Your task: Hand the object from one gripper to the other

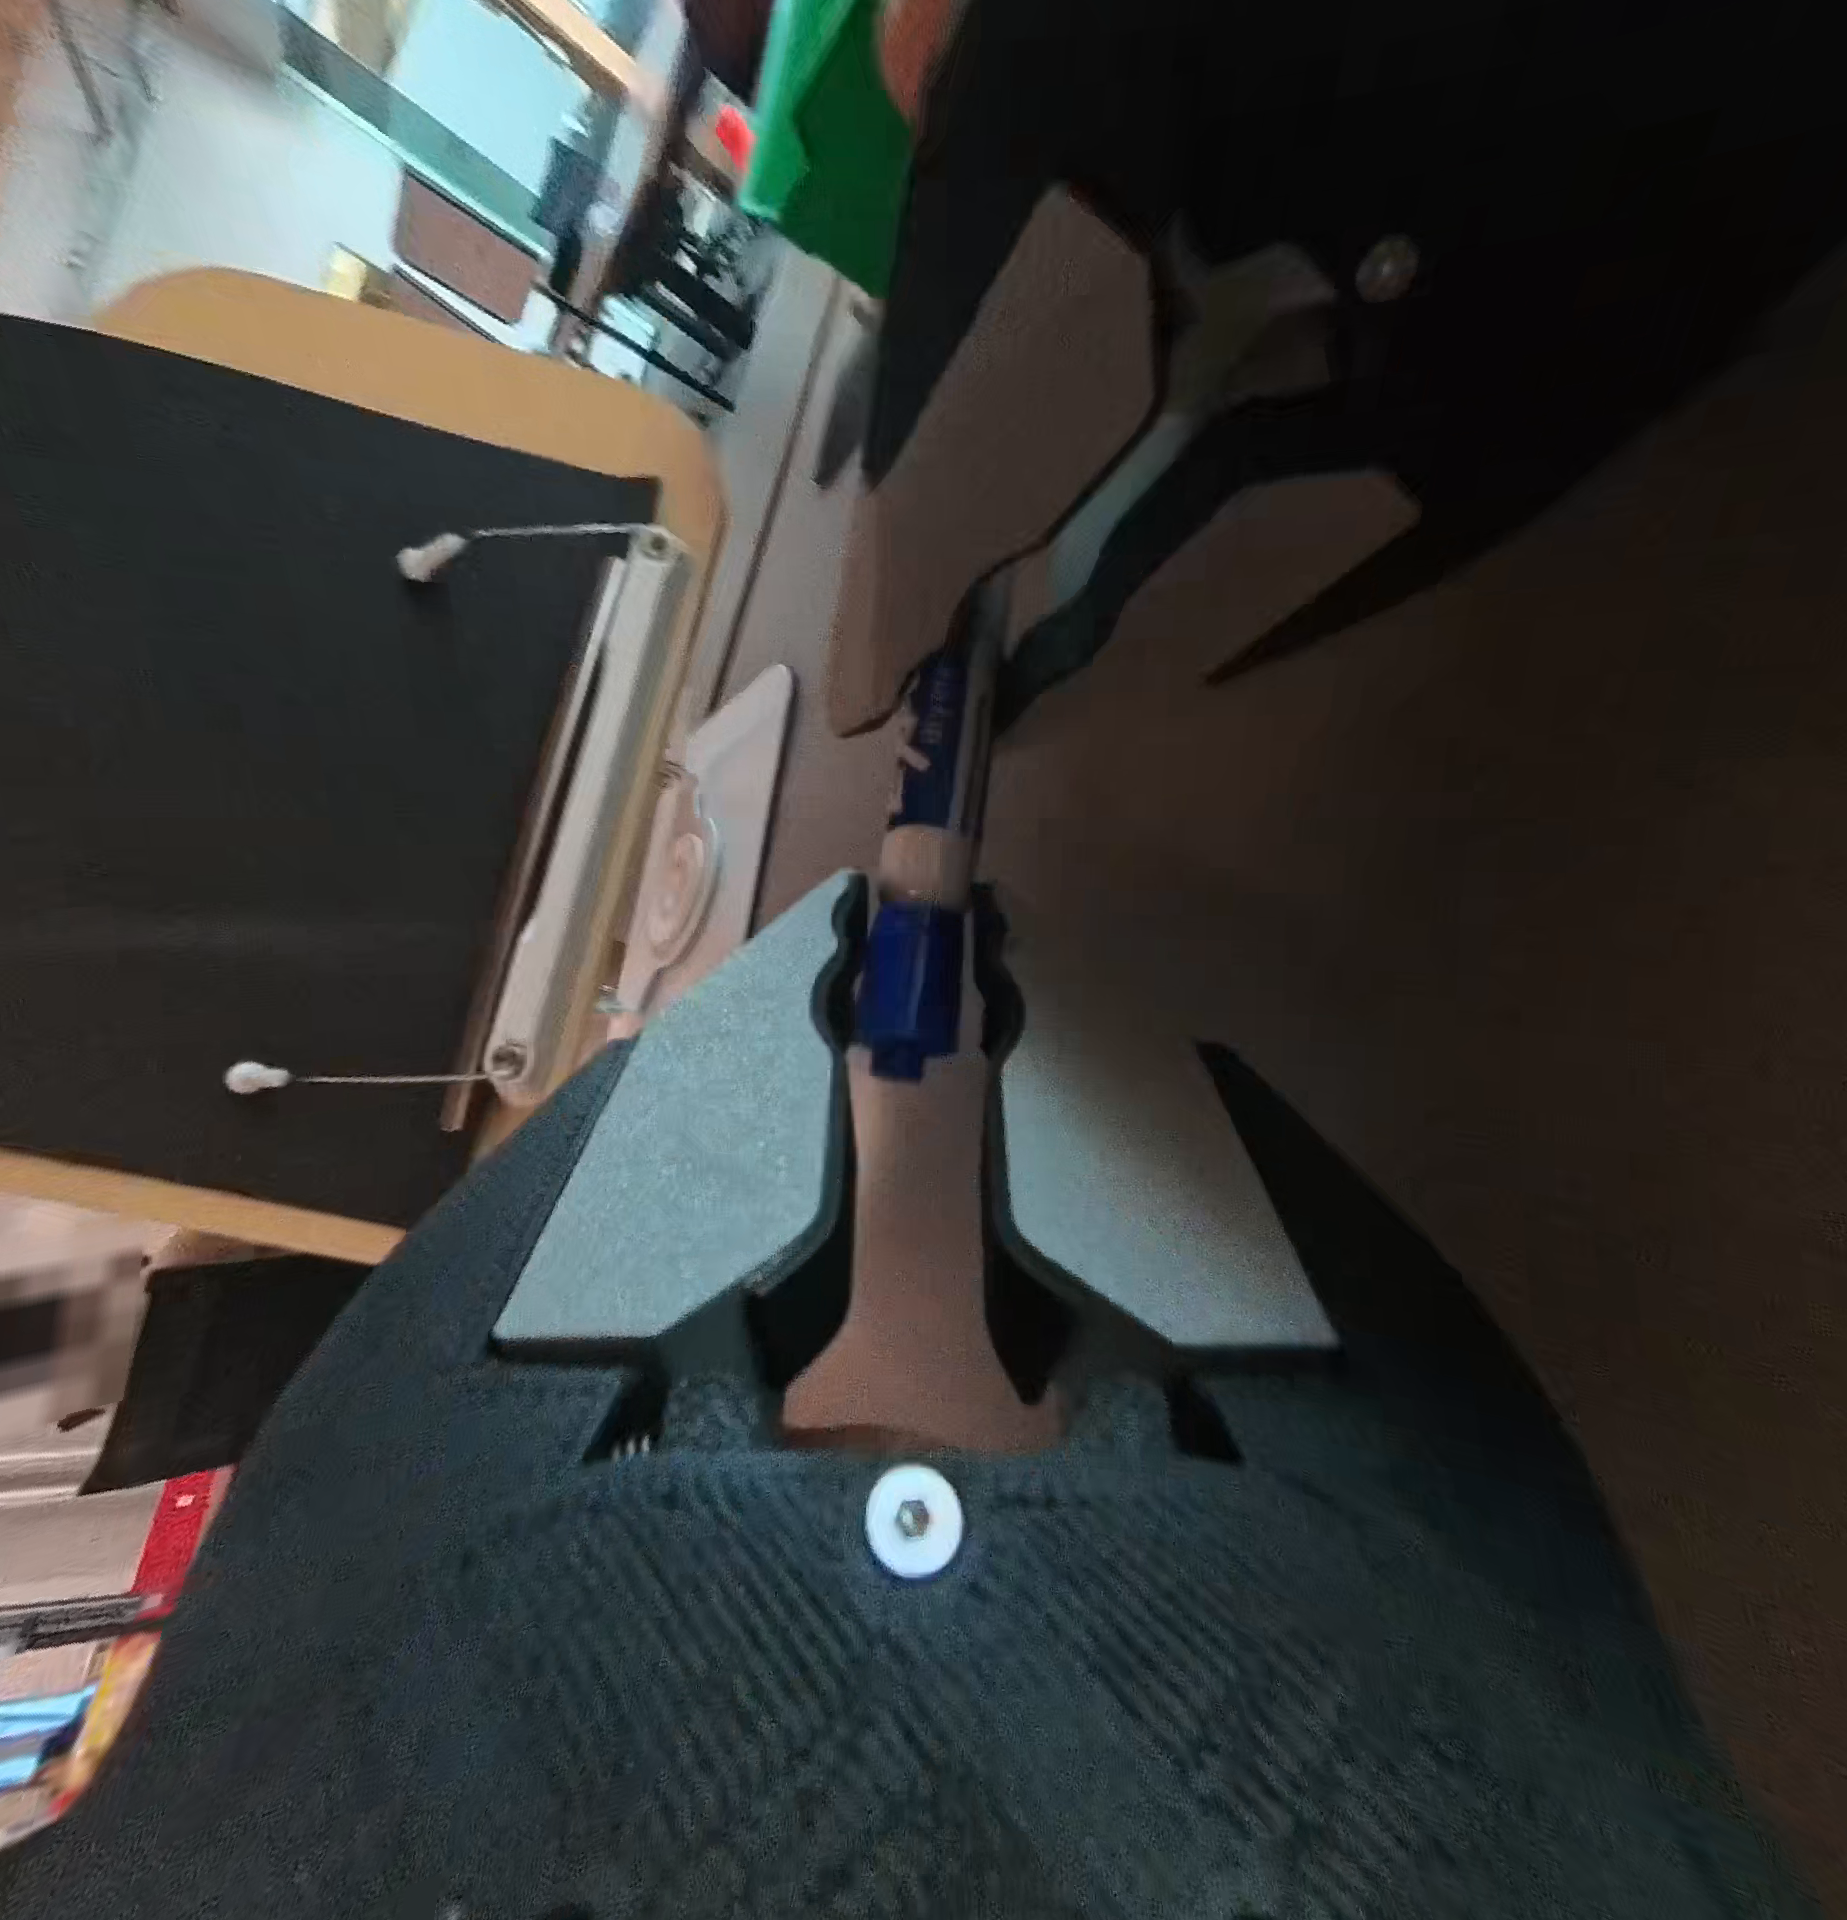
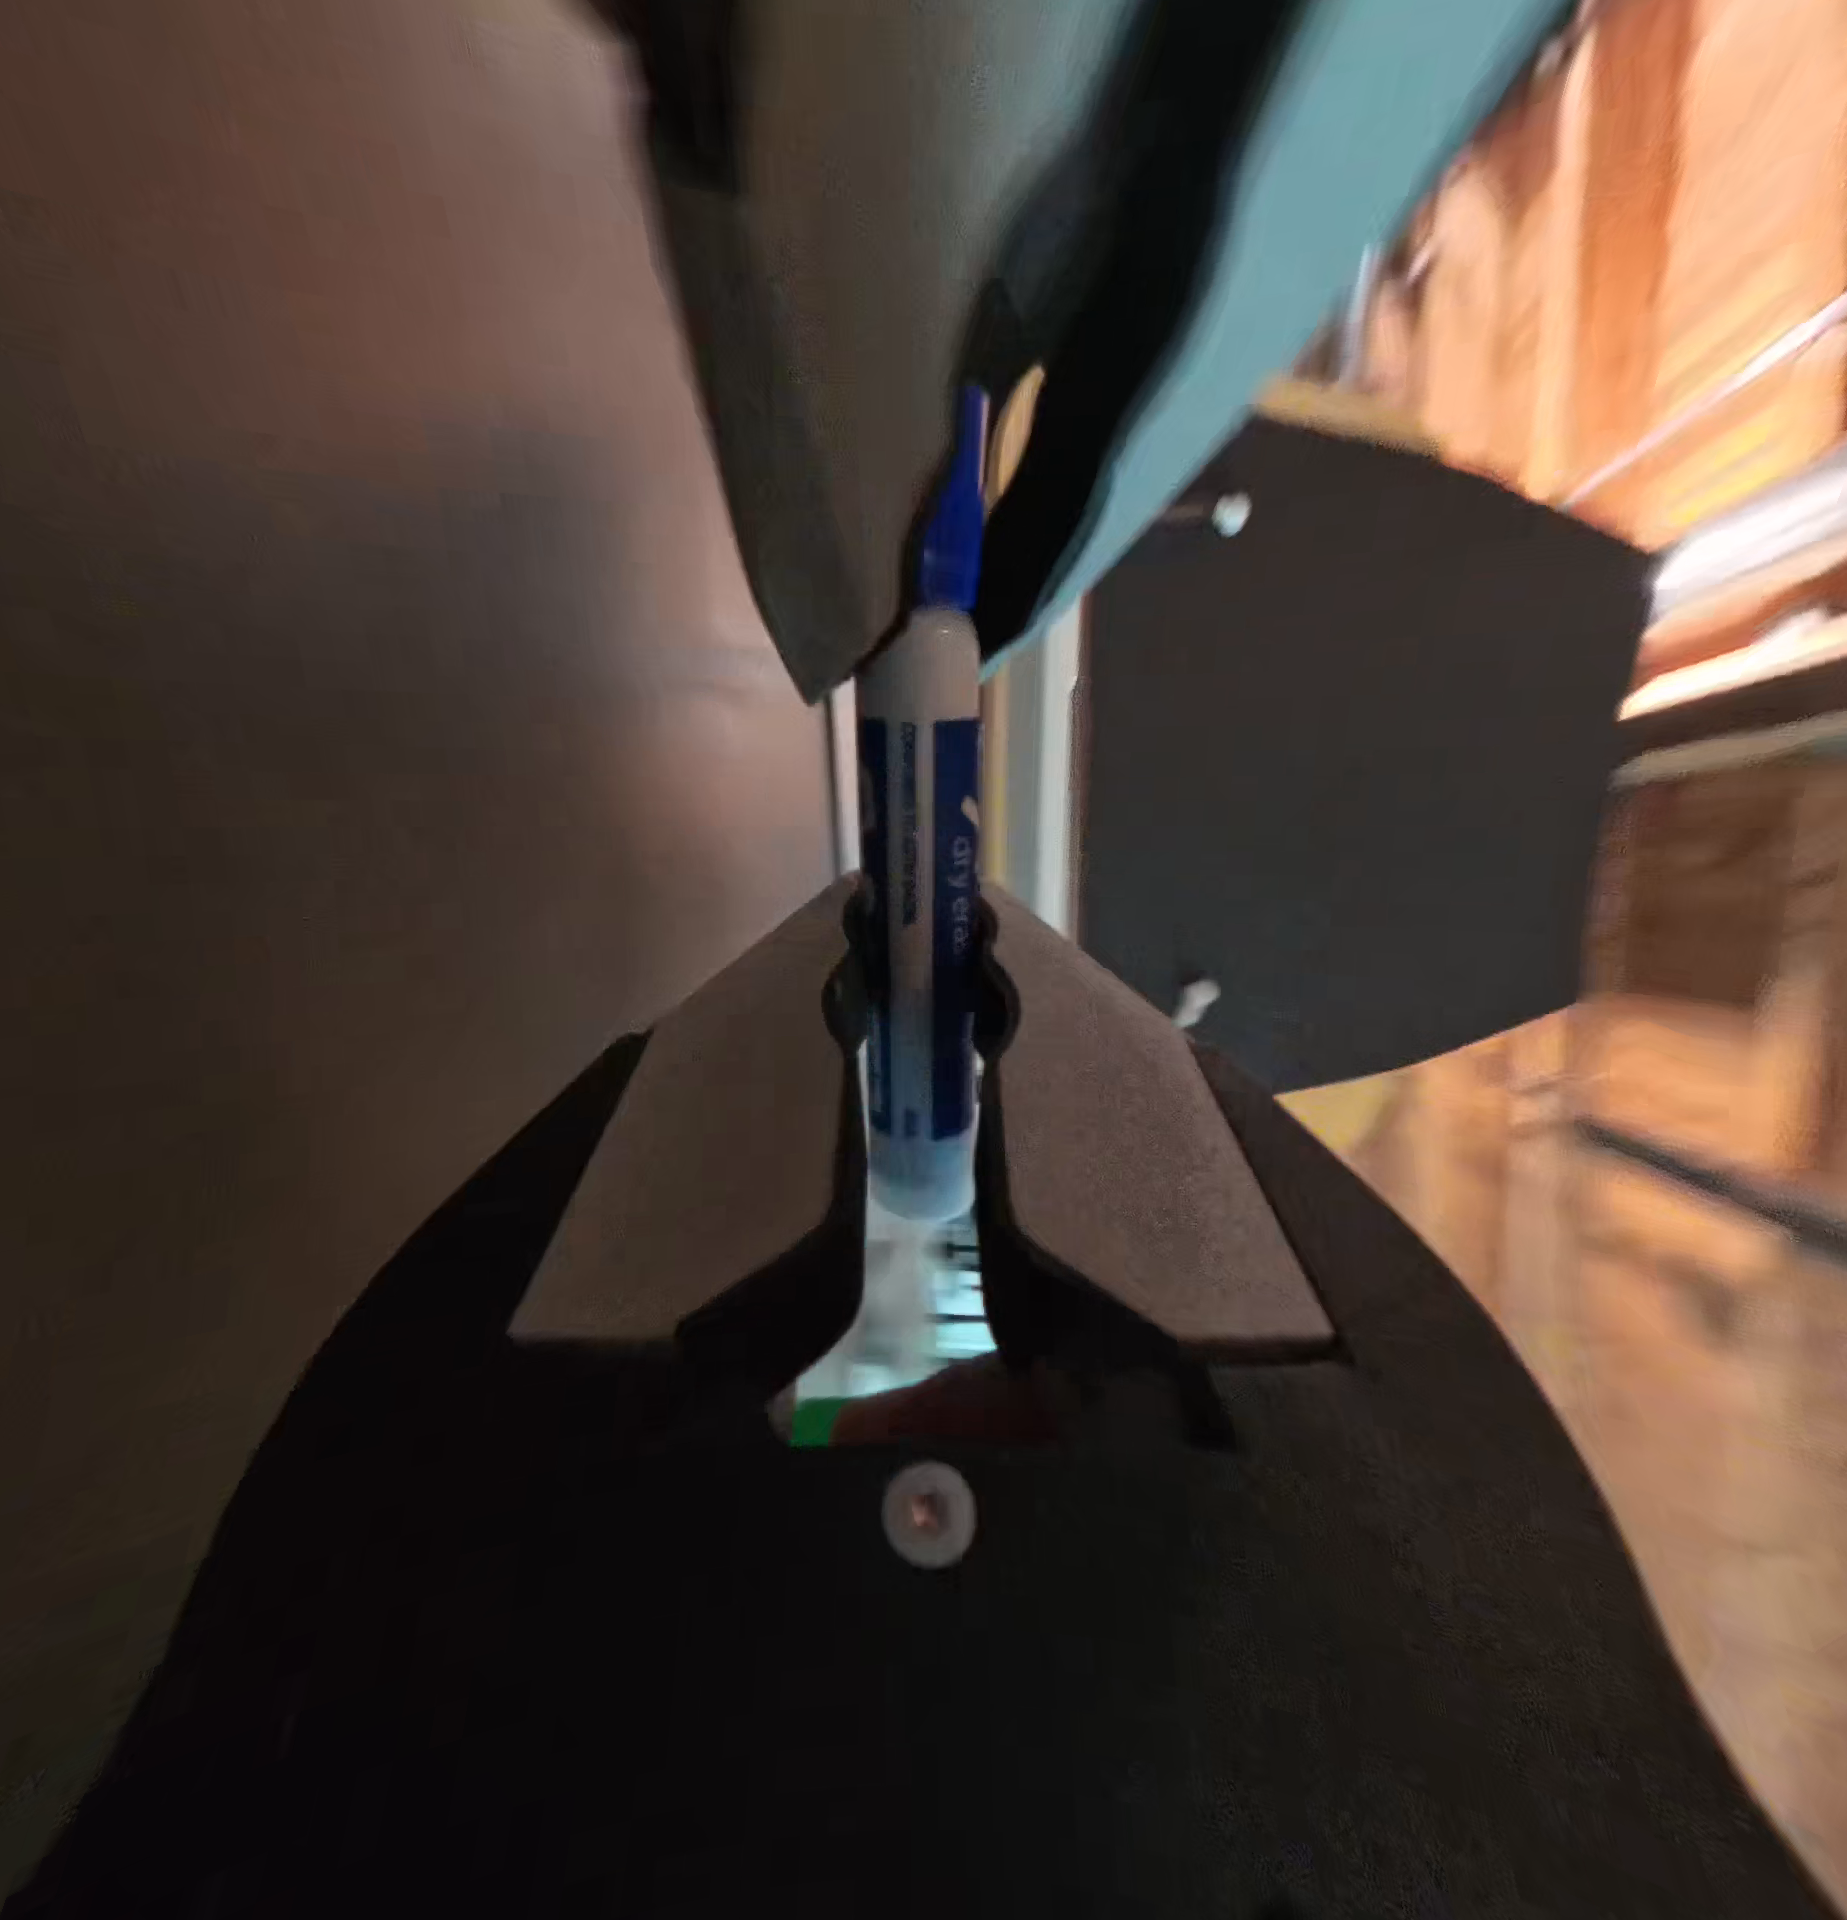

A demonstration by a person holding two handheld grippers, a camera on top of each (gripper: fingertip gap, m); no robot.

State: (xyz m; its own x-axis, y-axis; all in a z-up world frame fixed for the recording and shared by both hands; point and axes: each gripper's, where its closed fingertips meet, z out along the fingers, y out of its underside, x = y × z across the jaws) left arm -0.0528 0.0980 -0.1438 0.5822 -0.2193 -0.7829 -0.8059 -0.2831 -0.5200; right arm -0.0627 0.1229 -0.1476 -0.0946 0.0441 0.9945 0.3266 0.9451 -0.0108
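Left wrist view shows the left gripper (image 1: pixel 919 966) up close, with its two grey padded fingers (image 1: pixel 711 1122) pinching the blue cap end of a blue and white marker pen (image 1: pixel 914 977). The pen runs straight away from this gripper. Farther along, the right gripper (image 1: pixel 986 644) comes in from the top and its fingers are on the other end of the same pen, so the pen hangs between the two grippers in the air, over a brown table top (image 1: pixel 1470 935). Off to the left and farther back is a black flat board with a tan wooden edge (image 1: pixel 223 727), and a green cloth (image 1: pixel 815 156) shows at the top, far away and blurry. Right wrist view shows the right gripper (image 2: pixel 919 966) up close, with its dark fingers (image 2: pixel 732 1122) pressed on the white and blue body of the marker pen (image 2: pixel 919 883). The pen points away and its blue cap end goes in between the fingers of the left gripper (image 2: pixel 955 582), which reaches down from the top. Behind them sit a black board (image 2: pixel 1345 779) and blurry orange-brown wooden shelves (image 2: pixel 1677 312).
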